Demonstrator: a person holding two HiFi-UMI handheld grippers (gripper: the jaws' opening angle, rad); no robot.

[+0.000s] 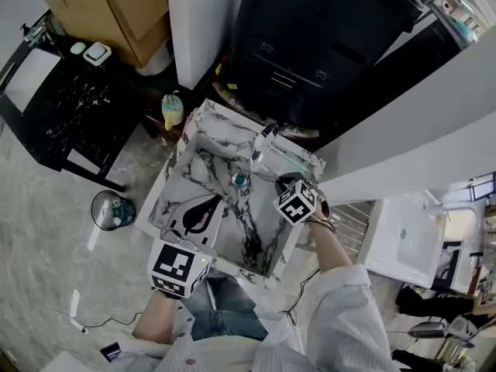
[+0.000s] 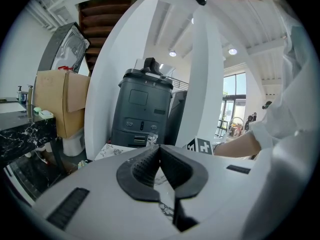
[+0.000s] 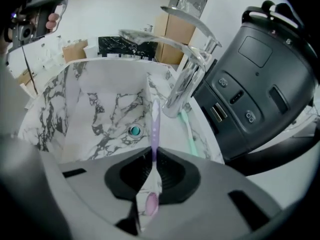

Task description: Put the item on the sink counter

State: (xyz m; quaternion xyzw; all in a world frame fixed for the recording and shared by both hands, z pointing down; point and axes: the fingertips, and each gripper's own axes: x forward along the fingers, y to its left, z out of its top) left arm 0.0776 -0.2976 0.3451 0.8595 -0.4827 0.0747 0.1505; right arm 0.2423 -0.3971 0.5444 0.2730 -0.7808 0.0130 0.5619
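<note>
A purple toothbrush [image 3: 154, 129] sticks out forward between the jaws of my right gripper [image 3: 151, 154], which is shut on its handle. The brush hangs over the marble sink [image 3: 90, 109], pointing toward the chrome faucet [image 3: 185, 79]. A green toothbrush [image 3: 188, 131] lies on the counter strip beside the faucet base. In the head view my right gripper [image 1: 280, 183] is over the basin's right side, near the faucet [image 1: 263, 142]. My left gripper [image 1: 203, 211] hovers over the basin's front left. Its pads meet at the tip [image 2: 160, 149] with nothing between them.
A dark appliance [image 1: 325, 45] stands right behind the sink. A soap bottle [image 1: 172, 108] sits at the counter's back left corner. On the floor to the left are a small bin [image 1: 112, 210], a black marble table [image 1: 70, 107] and a cardboard box [image 1: 116, 10].
</note>
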